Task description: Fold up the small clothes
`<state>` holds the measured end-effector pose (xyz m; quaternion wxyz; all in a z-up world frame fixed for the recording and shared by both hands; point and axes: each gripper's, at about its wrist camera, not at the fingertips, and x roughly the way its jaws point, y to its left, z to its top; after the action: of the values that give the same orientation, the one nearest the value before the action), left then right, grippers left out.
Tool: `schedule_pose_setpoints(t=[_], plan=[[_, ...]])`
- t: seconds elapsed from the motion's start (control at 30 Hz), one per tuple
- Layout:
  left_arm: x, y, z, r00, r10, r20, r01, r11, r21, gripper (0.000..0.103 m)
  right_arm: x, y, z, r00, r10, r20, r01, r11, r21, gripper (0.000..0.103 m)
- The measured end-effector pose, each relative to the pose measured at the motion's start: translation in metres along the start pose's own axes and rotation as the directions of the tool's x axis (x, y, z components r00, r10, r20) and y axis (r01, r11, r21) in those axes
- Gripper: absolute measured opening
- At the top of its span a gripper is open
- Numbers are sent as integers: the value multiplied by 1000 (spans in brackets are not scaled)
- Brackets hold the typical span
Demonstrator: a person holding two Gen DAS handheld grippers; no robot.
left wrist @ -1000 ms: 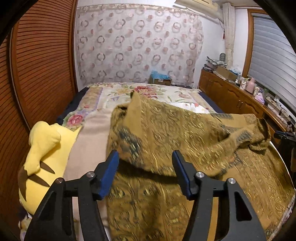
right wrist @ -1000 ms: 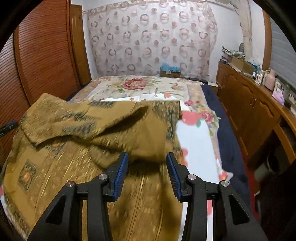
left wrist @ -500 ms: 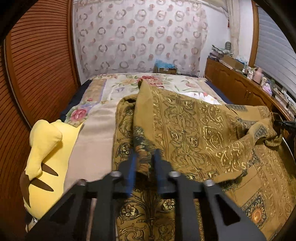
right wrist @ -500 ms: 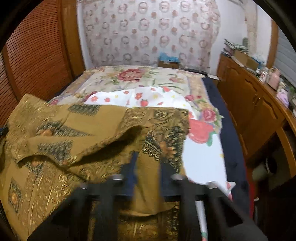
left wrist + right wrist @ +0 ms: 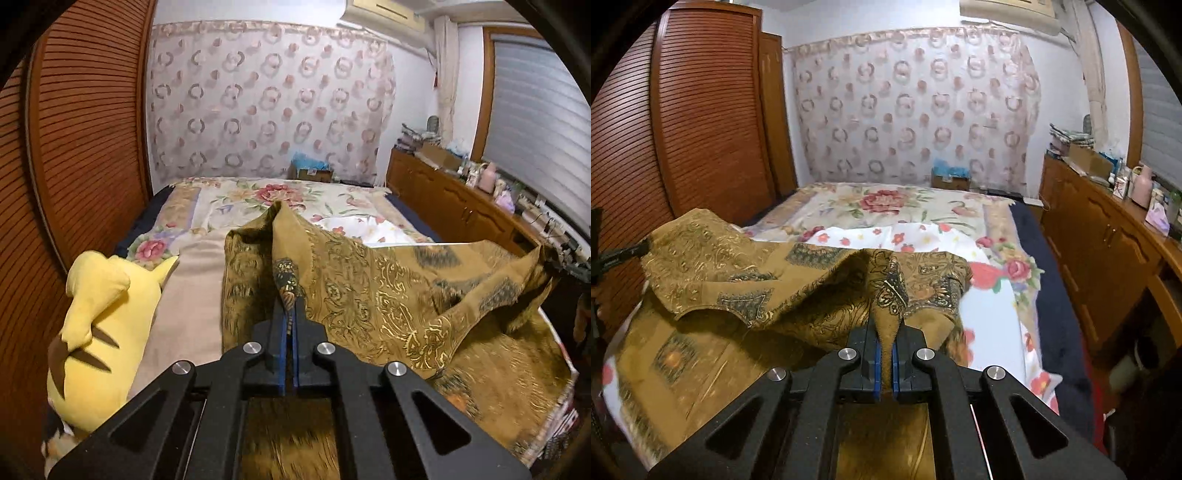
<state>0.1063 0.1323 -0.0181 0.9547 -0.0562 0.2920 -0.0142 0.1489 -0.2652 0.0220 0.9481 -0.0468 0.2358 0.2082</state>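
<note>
A mustard-gold patterned garment [image 5: 373,295] lies spread over the near part of the bed, its upper layer lifted and draped between both grippers. My left gripper [image 5: 290,325] is shut on the garment's left edge, a pinched fold rising from between the blue pads. In the right wrist view the same garment [image 5: 768,280] stretches off to the left, and my right gripper [image 5: 885,343] is shut on its right edge. The other gripper's black tip shows at the far left [image 5: 624,254] of that view. The lower layer [image 5: 683,369] stays flat on the bed.
A yellow plush toy [image 5: 99,332] lies at the bed's left side beside a beige blanket [image 5: 188,302]. A floral bedspread [image 5: 886,203] and a white flowered cloth [image 5: 886,238] cover the far bed. A wooden slatted wardrobe [image 5: 74,147] stands left; a cluttered wooden cabinet [image 5: 1108,236] runs along the right.
Both grippers were open over the garment's edges, then closed on the cloth. They have since lifted the pinched upper layer, which now hangs taut between them.
</note>
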Motion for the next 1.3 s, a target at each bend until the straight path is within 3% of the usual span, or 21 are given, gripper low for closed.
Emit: schedule_pose_setpoints(t=[0.2, 0.37, 0.53, 0.63, 0.77, 0.87, 0.93, 1.13, 1.3], plan=[[-34, -2, -31, 999, -31, -10, 31, 999, -33, 2, -36, -7, -37, 1000, 5, -7, -5, 1000, 29, 3], [-58, 0, -43, 999, -34, -7, 34, 998, -51, 2, -72, -2, -40, 999, 17, 27, -19, 998, 67, 3], [-61, 2, -71, 998, -11, -69, 7, 998, -64, 2, -71, 2, -56, 998, 37, -59, -32, 996, 89, 4], [-55, 1, -89, 994, 7, -111, -14, 998, -63, 2, -67, 5, -75, 990, -8, -140, 17, 998, 63, 13], [-54, 5, -94, 993, 15, -118, -22, 998, -60, 3, -76, 2, -80, 986, -47, -161, 56, 997, 55, 29], [-61, 3, -88, 996, 15, -86, -19, 999, -49, 17, -86, 5, -70, 990, -60, -127, 66, 997, 42, 41], [-67, 0, -82, 998, 18, -56, -20, 999, -32, 45, -94, 13, -65, 994, -53, -96, 57, 998, 38, 43], [-71, -4, -67, 999, 36, -8, -36, 999, -3, 69, -83, 14, -56, 999, -30, -39, 31, 999, 31, 48], [-59, -6, -53, 999, 42, 9, -42, 999, 10, 72, -40, 9, -59, 994, -44, -101, 47, 998, 29, 48]])
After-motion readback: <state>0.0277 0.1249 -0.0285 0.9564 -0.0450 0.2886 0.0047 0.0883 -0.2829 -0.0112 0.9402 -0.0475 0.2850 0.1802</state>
